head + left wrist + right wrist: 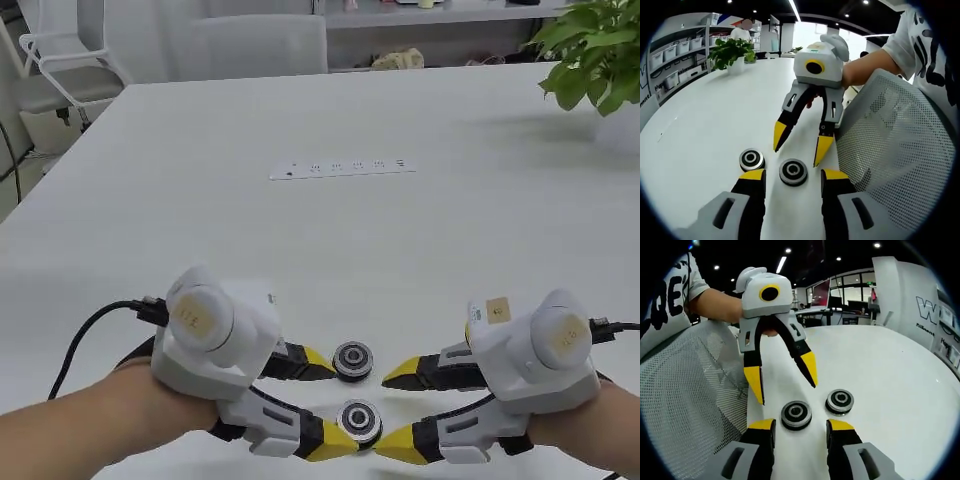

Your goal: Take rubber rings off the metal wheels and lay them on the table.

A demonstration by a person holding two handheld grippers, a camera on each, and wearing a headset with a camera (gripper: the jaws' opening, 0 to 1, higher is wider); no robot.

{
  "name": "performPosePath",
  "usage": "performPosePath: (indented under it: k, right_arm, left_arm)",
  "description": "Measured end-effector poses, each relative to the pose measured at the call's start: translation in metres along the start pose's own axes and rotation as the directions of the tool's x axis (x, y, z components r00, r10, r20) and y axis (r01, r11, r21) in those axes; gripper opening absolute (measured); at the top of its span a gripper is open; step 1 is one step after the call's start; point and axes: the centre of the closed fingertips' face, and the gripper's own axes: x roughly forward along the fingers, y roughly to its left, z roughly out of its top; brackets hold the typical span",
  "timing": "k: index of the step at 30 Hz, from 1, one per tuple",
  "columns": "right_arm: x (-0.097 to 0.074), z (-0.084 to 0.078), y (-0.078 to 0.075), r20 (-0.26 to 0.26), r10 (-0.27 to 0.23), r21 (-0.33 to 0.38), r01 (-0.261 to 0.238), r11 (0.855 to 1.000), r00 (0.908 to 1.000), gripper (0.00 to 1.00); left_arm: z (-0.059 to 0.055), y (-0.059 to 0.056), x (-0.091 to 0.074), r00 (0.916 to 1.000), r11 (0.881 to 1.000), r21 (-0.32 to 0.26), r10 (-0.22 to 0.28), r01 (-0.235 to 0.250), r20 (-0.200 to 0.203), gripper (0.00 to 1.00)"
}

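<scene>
Overhead, power strip (342, 167) beyond 2 wheels (352, 360); beside right tool (800, 424), mesh chair (695, 390).

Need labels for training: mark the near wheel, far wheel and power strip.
near wheel (359, 421): head view, its hub.
far wheel (352, 360): head view, its hub.
power strip (342, 168): head view, its middle.

The right gripper (800, 427) holds its yellow-tipped jaws apart at the bottom; a metal wheel (796, 414), its dark rubber ring (784, 415) on, lies flat on the white table (880, 370) between the tips; a second wheel (840, 402) lies just beside it; the left gripper (786, 390) faces them, jaws spread; a mesh chair back (690, 390) stands at the left.
</scene>
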Motion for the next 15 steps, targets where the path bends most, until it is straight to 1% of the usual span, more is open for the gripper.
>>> performPosePath:
  k: [3,8,11,15]
  right_arm:
    - [0.001,0.000,0.001,0.004,0.003,0.004,-0.003,1.000,1.0000,0.36]
    - [0.004,-0.005,0.003,-0.014,0.015,0.000,-0.015,1.000,0.9998,0.34]
    - [0.005,-0.007,0.002,-0.020,0.013,0.002,-0.013,1.000,0.9997,0.32]
    - [0.005,-0.009,0.003,-0.018,0.015,0.013,-0.015,1.000,0.9997,0.30]
  left_arm:
    - [0.000,0.000,0.002,1.0000,1.000,0.001,-0.003,0.003,-0.002,0.37]
    - [-0.001,-0.003,0.006,0.9999,1.000,0.005,-0.012,0.012,-0.007,0.33]
    - [-0.001,-0.005,0.009,0.9998,1.000,0.002,-0.020,0.020,-0.008,0.30]
    - [-0.004,-0.004,0.012,0.9997,1.000,-0.003,-0.021,0.021,-0.015,0.28]
